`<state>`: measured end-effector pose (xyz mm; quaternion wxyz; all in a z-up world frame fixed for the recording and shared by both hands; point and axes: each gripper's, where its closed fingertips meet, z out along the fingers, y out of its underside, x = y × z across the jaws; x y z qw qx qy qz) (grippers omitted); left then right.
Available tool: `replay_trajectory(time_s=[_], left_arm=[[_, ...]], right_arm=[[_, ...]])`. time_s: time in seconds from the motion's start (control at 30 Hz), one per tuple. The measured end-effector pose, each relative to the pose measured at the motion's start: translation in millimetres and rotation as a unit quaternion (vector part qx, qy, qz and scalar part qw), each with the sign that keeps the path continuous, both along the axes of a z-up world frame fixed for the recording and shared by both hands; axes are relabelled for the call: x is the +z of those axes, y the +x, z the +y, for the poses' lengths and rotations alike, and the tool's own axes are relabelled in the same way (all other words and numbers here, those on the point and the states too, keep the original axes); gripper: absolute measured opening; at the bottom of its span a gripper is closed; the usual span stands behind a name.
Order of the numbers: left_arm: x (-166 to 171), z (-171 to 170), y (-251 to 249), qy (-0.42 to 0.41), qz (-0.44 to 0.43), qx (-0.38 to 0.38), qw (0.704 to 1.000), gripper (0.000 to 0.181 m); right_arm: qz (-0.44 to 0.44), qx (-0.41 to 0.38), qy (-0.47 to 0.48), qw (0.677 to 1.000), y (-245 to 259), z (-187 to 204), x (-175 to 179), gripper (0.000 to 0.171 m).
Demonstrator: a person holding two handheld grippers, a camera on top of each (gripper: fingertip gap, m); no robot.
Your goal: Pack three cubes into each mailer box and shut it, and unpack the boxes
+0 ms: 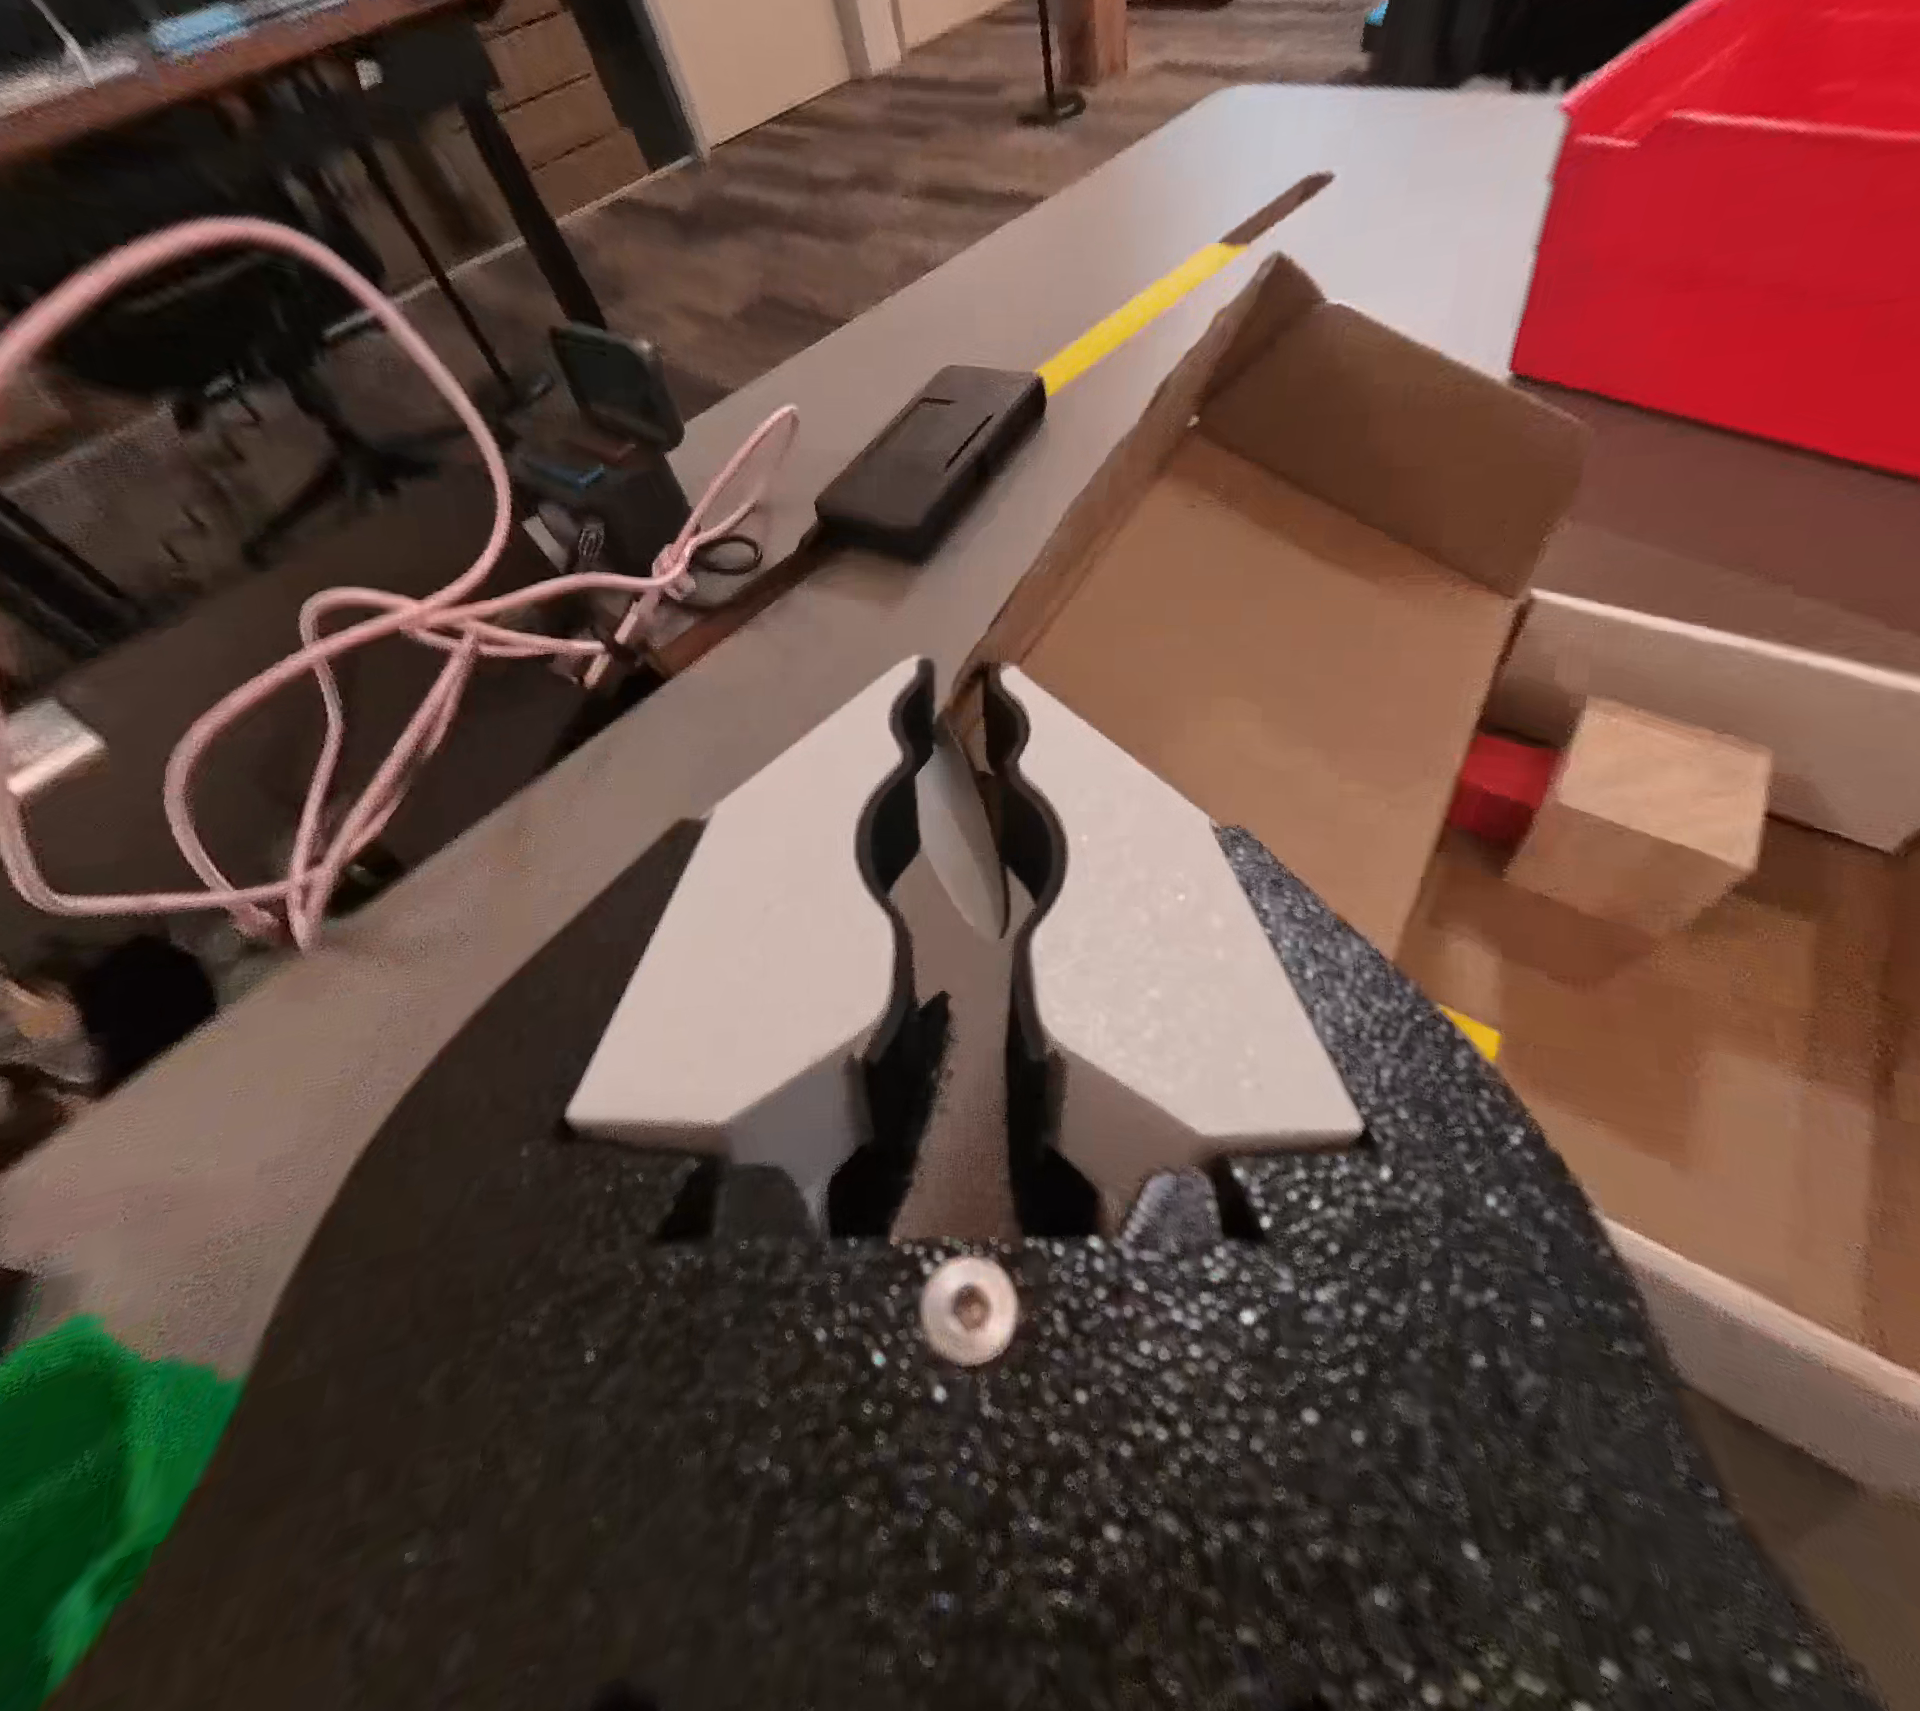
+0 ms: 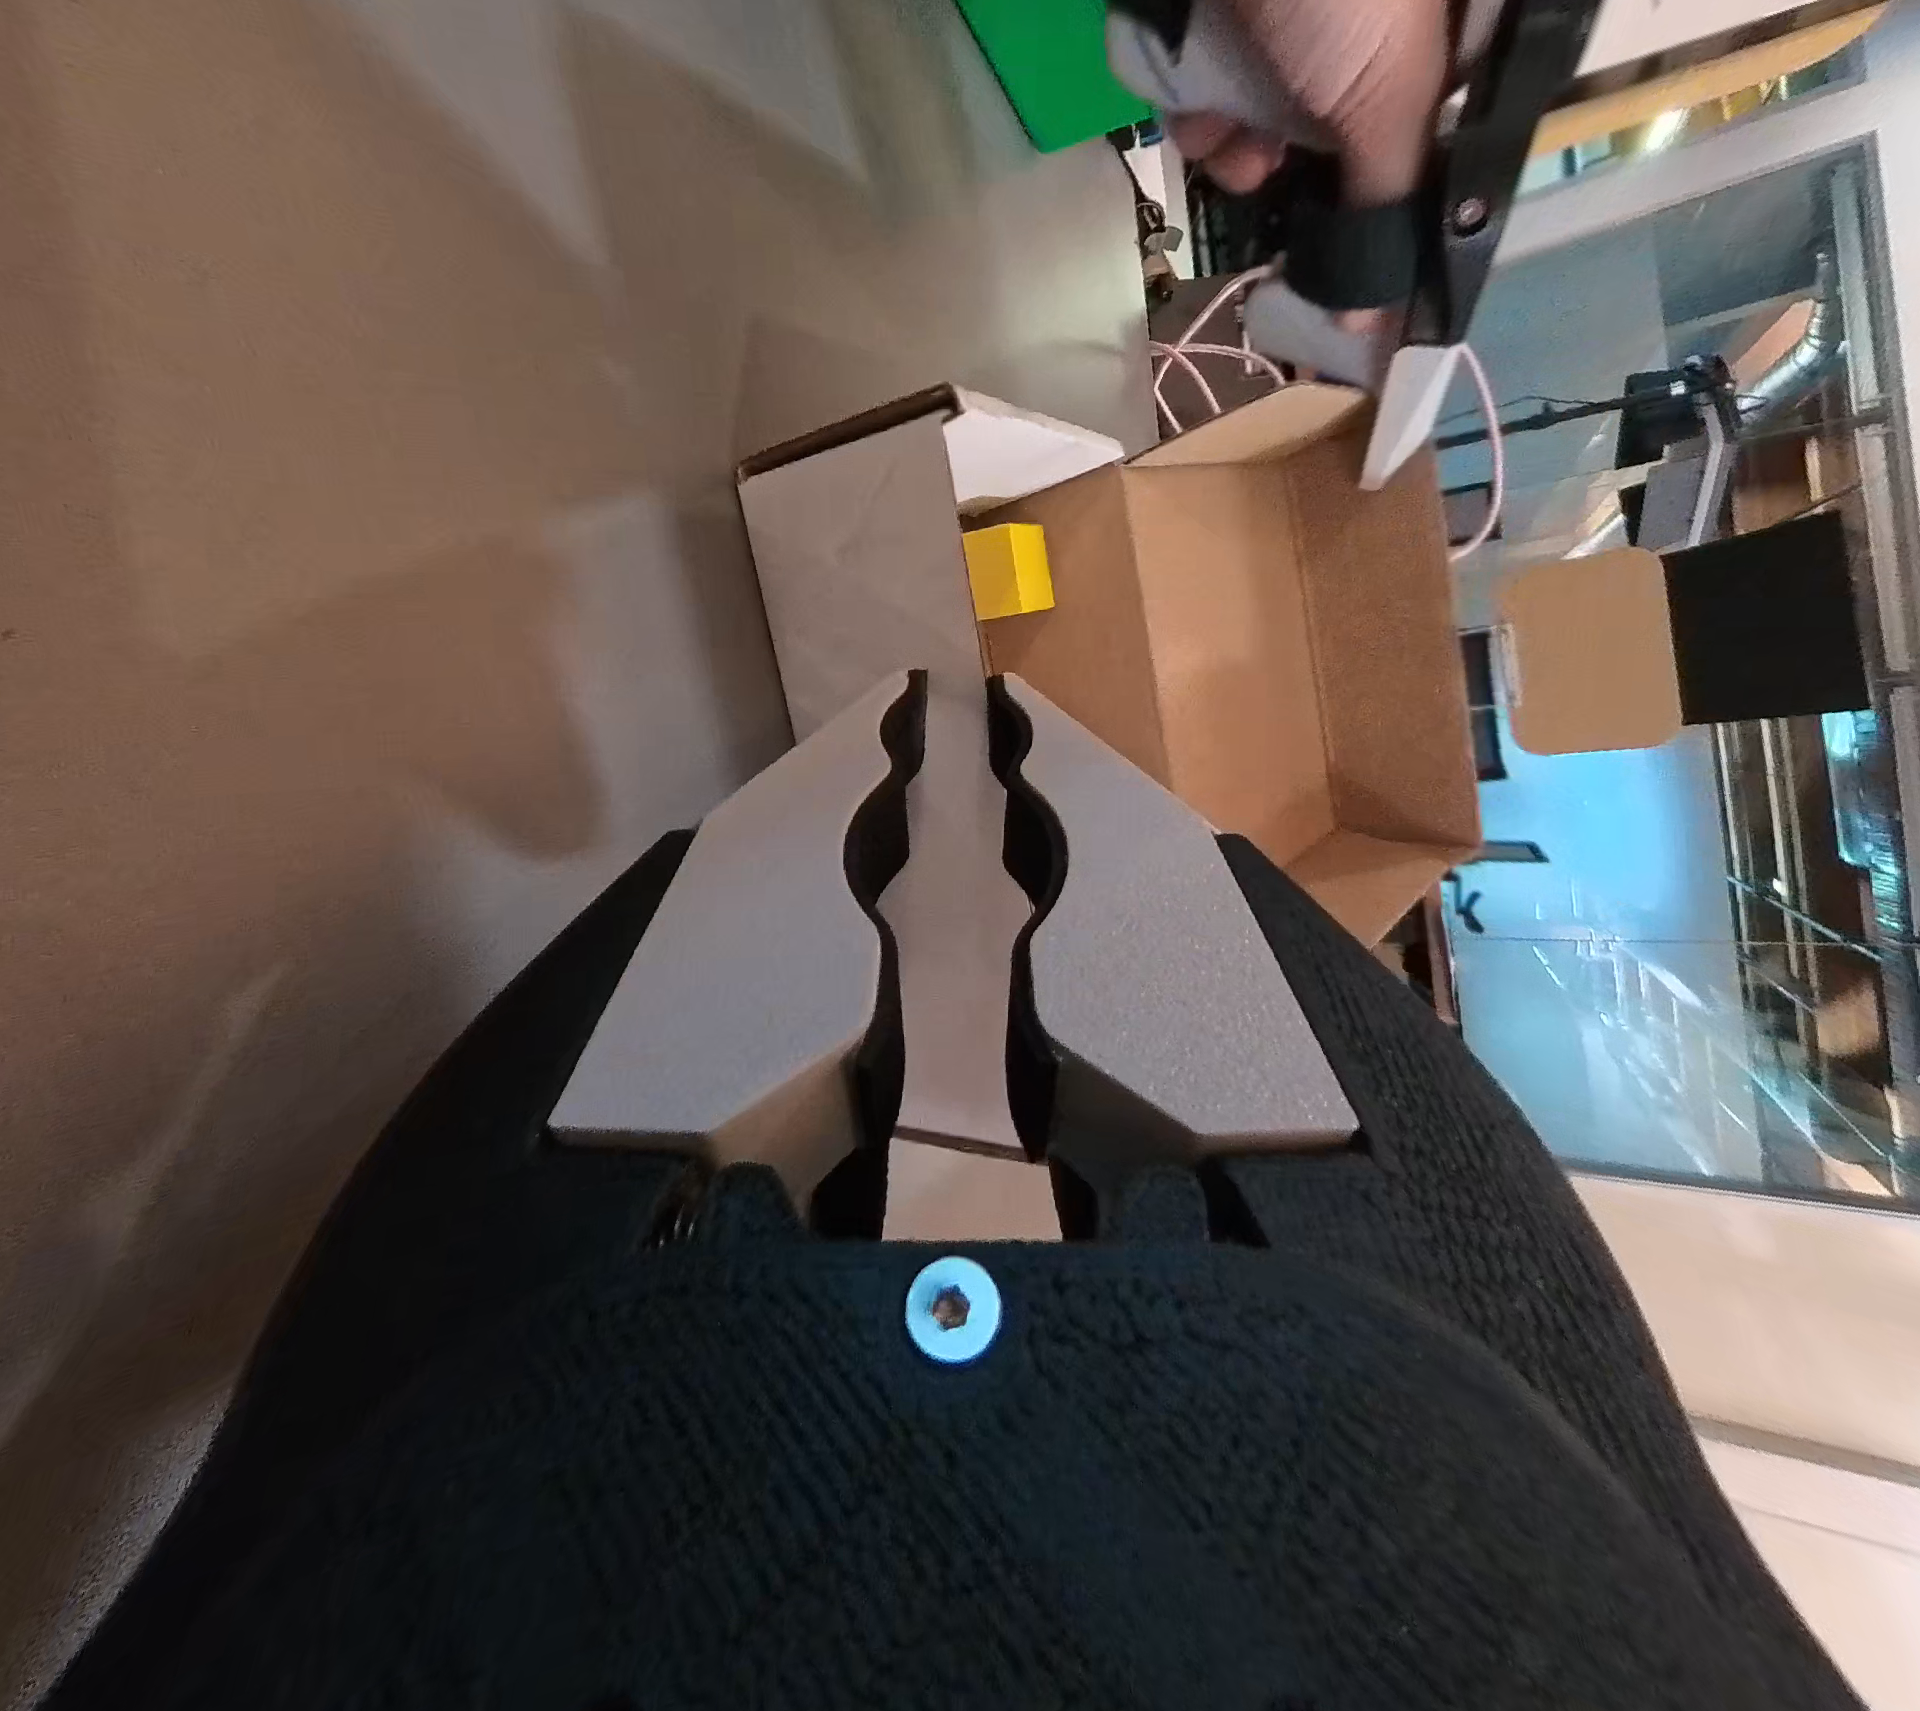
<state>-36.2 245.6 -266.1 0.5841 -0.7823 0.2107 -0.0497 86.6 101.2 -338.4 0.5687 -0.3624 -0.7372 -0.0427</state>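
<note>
Two grippers work one mailer box (image 1: pixel 1299 622), which stands open on the grey surface (image 1: pixel 1351 165) and serves as the landmark here. At its left corner, the left gripper (image 1: pixel 961 695) has its jaws pressed onto the edge of the raised lid flap (image 1: pixel 1081 498). Inside the box, right of that flap, sit a wooden cube (image 1: pixel 1652 809), a red cube (image 1: pixel 1501 794) behind it and a sliver of yellow cube (image 1: pixel 1475 1033). Beyond the box's right side stands a red bin (image 1: pixel 1725 238).

In the right wrist view, the right gripper (image 2: pixel 951 685) has its jaws closed to a narrow gap around the box's white front wall (image 2: pixel 862 560); whether they truly pinch it I cannot tell. The yellow cube (image 2: pixel 1006 570) lies just inside that wall.

With three cubes inside, the step is probably closing. To do it well, the right gripper should steady the wall while the left swings the flap over evenly, keeping the side tabs clear of the cubes.

The red cube is mostly hidden, both views are blurred, and the box's near wall is cut off behind the left gripper.
</note>
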Motion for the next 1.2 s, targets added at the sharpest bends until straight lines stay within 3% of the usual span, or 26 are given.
replay_trajectory(time_s=[0.1,0.17,0.37,0.5,0.63,0.77,0.93,1.2], left_arm=[[-4.7,3.3,0.6,-0.023,-0.077,-0.006,0.997,0.008],[-11.4,4.2,-2.9,-0.052,-0.081,-0.001,0.995,0.008],[-13.3,7.0,-4.3,-0.035,-0.098,-0.005,0.995,0.008],[-9.6,3.7,-3.3,-0.025,-0.075,-0.004,0.997,0.007],[-5.4,-4.3,2.2,-0.045,-0.061,-0.012,0.997,0.006],[4.6,-14.3,7.1,-0.067,-0.046,-0.018,0.997,0.004],[5.4,-18.4,9.0,-0.075,-0.008,-0.017,0.997,0.003],[2.9,-21.2,5.7,-0.083,0.019,-0.019,0.996,0.001]], right_arm=[[0.006,0.004,-0.002,1.000,-0.7,-1.8,0.0,0.010],[0.007,0.003,-0.004,1.000,-0.8,-2.0,0.4,0.010],[0.041,0.013,-0.028,0.999,-1.2,-3.5,7.5,0.014],[0.136,0.024,-0.159,0.978,5.6,-6.6,38.7,0.028],[0.206,-0.104,-0.267,0.936,22.6,40.9,56.6,0.044],[0.168,-0.235,-0.384,0.877,28.7,70.2,32.8,0.060],[0.100,-0.347,-0.386,0.849,34.7,91.4,6.6,0.063],[0.063,-0.405,-0.386,0.826,40.9,102.3,-0.9,0.067]])
